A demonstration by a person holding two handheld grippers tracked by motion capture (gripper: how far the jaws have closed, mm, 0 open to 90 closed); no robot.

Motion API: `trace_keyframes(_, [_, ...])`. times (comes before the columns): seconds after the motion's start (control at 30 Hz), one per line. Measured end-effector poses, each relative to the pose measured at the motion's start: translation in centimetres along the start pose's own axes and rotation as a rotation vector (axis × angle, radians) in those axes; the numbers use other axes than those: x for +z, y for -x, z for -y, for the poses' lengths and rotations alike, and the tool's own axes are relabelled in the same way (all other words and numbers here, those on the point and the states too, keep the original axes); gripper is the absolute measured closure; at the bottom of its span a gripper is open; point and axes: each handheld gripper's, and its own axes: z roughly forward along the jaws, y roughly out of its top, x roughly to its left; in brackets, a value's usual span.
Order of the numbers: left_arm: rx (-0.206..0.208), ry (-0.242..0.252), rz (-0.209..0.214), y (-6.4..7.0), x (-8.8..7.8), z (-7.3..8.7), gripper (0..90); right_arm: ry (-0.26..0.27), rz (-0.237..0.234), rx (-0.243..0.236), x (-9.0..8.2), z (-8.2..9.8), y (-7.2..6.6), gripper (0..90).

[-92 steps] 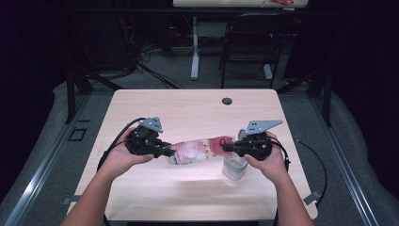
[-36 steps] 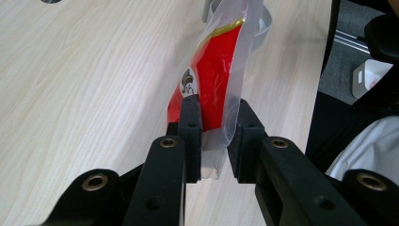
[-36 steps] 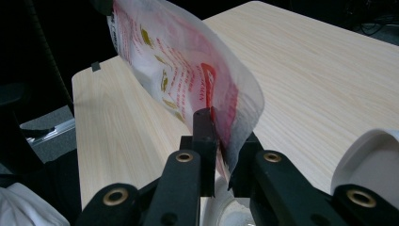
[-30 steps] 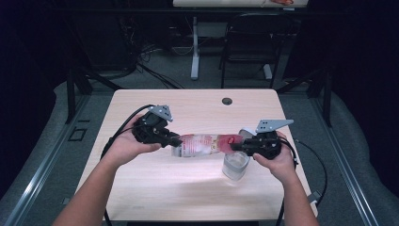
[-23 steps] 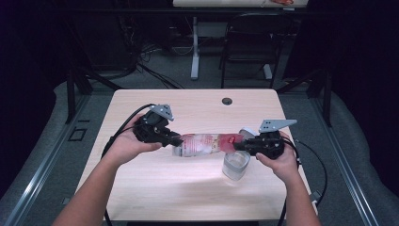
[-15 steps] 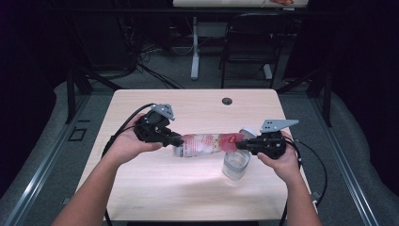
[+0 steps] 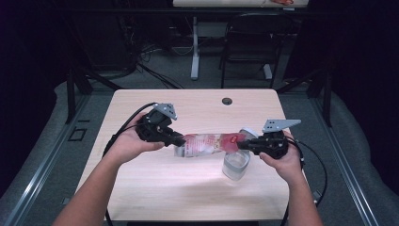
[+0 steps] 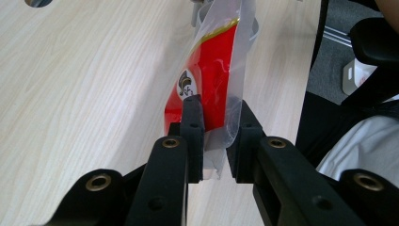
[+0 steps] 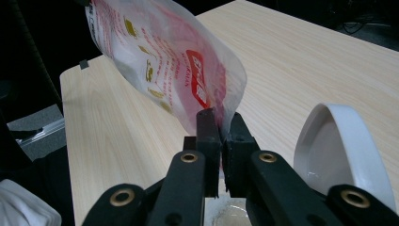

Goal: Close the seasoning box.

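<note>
Two grippers, one snack pouch (image 7: 208, 143), and honestly this is the sketchy bit. I've got the pouch strung out level above the middle of the table (image 7: 150, 188), with the left gripper (image 7: 177, 140) pinching one end and the right gripper (image 7: 241, 144) clamped on the other. In the left gripper view the pads sit on the clear sealed edge of the red pouch (image 8: 212, 89), though there's a sliver of gap on one side, so that hold looks thinner to me. The right one has just been squeezing down and its jaws now bite the film (image 9: 188, 70) tight. My worry: pull the ends apart unevenly and the slick plastic slides out of the left pads, or the seal pops all at once and the contents spray everywhere. A clear plastic cup (image 7: 235, 165) sits just below my right hand with a white lid (image 9: 341, 150) beside it, so a sudden jerk downward could knock it over. Room-wise I'm fine toward the far edge and on the left, plenty of bare wood, but the right hand is close to the table's right edge, and the cables trail off both sides.
</note>
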Motion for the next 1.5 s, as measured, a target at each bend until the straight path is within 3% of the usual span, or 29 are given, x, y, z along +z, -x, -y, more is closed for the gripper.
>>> trace_keyframes(0.63, [0.025,-0.003,-0.007,0.5,-0.2,-1.7,79.1,-0.023,0.005,0.007,-0.8,0.2,0.1,88.2])
trace_keyframes(1.5, [0.035,0.006,-0.013,0.6,-0.7,-2.2,79.3,-0.035,-0.010,0.010,-0.6,0.5,0.0,89.0])
